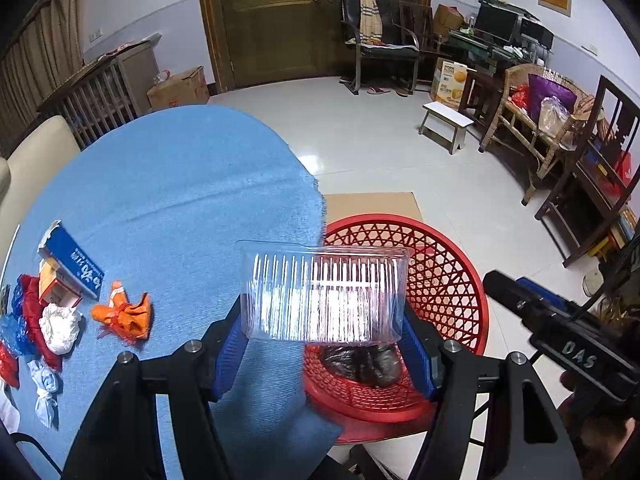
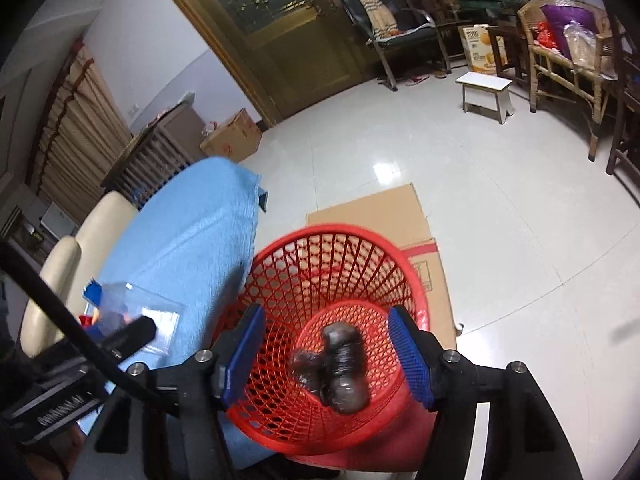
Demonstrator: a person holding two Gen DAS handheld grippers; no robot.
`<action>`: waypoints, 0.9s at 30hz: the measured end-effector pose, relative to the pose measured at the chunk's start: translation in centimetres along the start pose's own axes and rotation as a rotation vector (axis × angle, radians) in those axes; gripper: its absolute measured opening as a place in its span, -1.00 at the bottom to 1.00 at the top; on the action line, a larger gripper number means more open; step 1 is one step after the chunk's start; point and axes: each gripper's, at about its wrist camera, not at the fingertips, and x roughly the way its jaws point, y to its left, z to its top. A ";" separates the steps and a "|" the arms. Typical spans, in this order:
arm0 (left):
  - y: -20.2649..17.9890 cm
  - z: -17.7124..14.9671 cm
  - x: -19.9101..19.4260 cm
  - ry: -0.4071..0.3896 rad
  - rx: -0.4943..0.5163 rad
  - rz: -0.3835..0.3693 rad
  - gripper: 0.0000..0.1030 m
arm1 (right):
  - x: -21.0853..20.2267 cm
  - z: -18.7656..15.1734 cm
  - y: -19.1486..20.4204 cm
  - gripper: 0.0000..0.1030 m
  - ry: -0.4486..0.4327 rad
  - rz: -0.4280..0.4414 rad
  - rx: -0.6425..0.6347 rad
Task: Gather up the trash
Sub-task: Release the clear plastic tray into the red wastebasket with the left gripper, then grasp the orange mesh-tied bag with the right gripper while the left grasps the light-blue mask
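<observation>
The left gripper clamps a clear ribbed plastic tray at the table edge; carry it fully over the red mesh basket before letting go. The right gripper hangs spread and empty above a dark, seemingly plastic-wrapped bundle inside.

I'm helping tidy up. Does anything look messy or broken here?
Yes. Crumpled wrappers and a torn blue box lie scattered on the blue cloth, not yet in the red basket.

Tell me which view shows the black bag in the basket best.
Right wrist view: the black bag lies unobstructed on the red basket floor. In the left wrist view the clear plastic tray hides most of it.
</observation>
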 end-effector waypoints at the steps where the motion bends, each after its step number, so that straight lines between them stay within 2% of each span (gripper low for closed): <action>1: -0.2 0.1 0.1 0.002 0.003 -0.003 0.36 | -0.3 0.2 -0.1 0.32 -0.008 0.002 0.003; 5: -1.4 0.5 0.9 0.016 0.019 -0.019 0.38 | -1.2 0.9 -0.7 0.32 -0.031 0.008 0.006; 10: -2.5 1.3 2.5 0.053 0.040 -0.061 0.53 | -2.1 2.0 -1.7 0.32 -0.058 -0.003 0.017; 17: -1.7 0.4 2.7 0.085 0.026 -0.098 0.56 | -2.3 1.8 -1.9 0.32 -0.064 -0.012 0.025; 22: 1.3 -0.5 0.3 0.030 0.000 -0.097 0.56 | -1.8 1.3 -0.8 0.32 -0.049 -0.002 0.010; 27: 7.7 -2.5 -2.6 -0.026 -0.137 -0.041 0.56 | -1.6 1.3 1.0 0.32 -0.048 0.005 -0.026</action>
